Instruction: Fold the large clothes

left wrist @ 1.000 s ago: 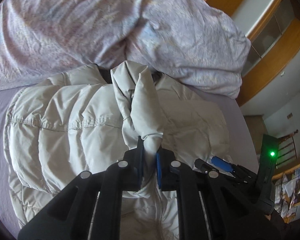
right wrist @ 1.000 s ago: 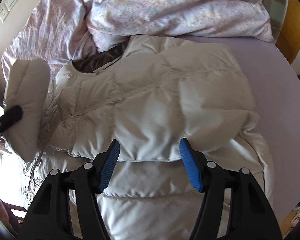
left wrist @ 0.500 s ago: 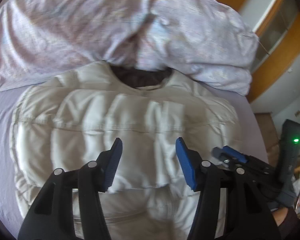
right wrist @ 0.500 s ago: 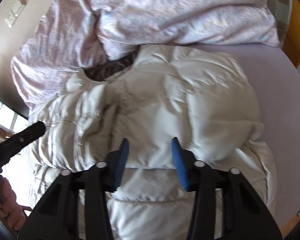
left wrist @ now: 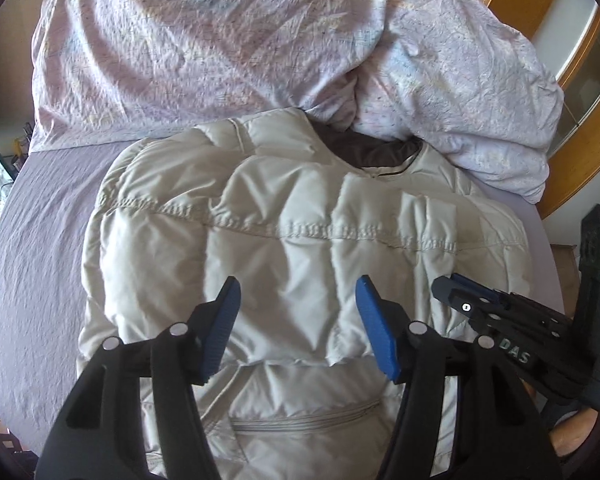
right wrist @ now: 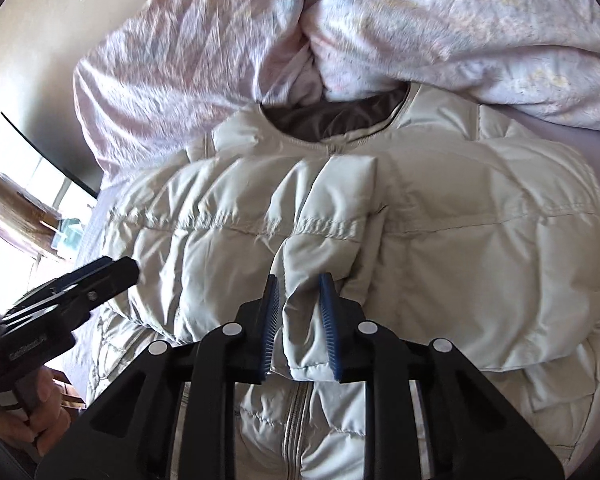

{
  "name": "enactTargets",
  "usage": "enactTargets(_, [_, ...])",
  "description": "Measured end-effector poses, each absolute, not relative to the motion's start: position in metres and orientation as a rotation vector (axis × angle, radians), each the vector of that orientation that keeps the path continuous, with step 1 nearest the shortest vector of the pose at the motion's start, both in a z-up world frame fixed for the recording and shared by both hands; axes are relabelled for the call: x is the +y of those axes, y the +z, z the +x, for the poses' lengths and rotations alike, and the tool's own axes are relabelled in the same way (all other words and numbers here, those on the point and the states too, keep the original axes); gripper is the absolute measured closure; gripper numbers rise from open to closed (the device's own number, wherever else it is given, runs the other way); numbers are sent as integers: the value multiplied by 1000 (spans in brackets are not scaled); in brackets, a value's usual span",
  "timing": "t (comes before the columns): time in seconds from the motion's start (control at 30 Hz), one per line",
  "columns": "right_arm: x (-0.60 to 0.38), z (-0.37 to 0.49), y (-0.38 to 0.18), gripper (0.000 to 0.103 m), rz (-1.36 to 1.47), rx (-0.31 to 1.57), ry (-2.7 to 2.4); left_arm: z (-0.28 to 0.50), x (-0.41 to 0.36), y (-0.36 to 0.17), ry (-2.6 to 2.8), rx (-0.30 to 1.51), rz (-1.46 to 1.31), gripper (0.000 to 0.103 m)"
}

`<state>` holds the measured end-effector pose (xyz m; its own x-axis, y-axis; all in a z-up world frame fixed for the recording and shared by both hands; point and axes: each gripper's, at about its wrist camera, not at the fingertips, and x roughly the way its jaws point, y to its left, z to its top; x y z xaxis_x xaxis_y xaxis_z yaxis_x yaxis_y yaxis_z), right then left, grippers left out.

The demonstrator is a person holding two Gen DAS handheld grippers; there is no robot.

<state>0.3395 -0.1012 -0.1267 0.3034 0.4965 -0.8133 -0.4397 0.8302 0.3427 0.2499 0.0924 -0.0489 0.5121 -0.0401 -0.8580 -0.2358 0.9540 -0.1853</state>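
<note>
Right wrist view shows my right gripper [right wrist: 298, 322] jaws closing on a sleeve cuff [right wrist: 304, 344] of the jacket [left wrist: 300, 248] lying on the bed [left wrist: 36, 248], while my left gripper [left wrist: 298, 328] jaws are opening, empty, above it.

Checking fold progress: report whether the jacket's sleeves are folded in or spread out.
Folded in: both sleeves lie across the jacket front; none stick out sideways.

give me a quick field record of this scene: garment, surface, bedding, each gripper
garment: cream puffer jacket, front up, sleeves folded across chest
surface: lilac bed sheet
bedding: crumpled floral duvet at the jacket's collar
left gripper: jaws opening, nothing between them
right gripper: jaws closing on a sleeve cuff, pads touching it
</note>
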Motion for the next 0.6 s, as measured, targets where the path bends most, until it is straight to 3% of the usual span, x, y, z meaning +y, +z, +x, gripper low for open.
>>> enactTargets(0.6, [-99, 357, -164, 80, 15, 1228, 496, 244, 110, -59, 147, 1055, -276, 40])
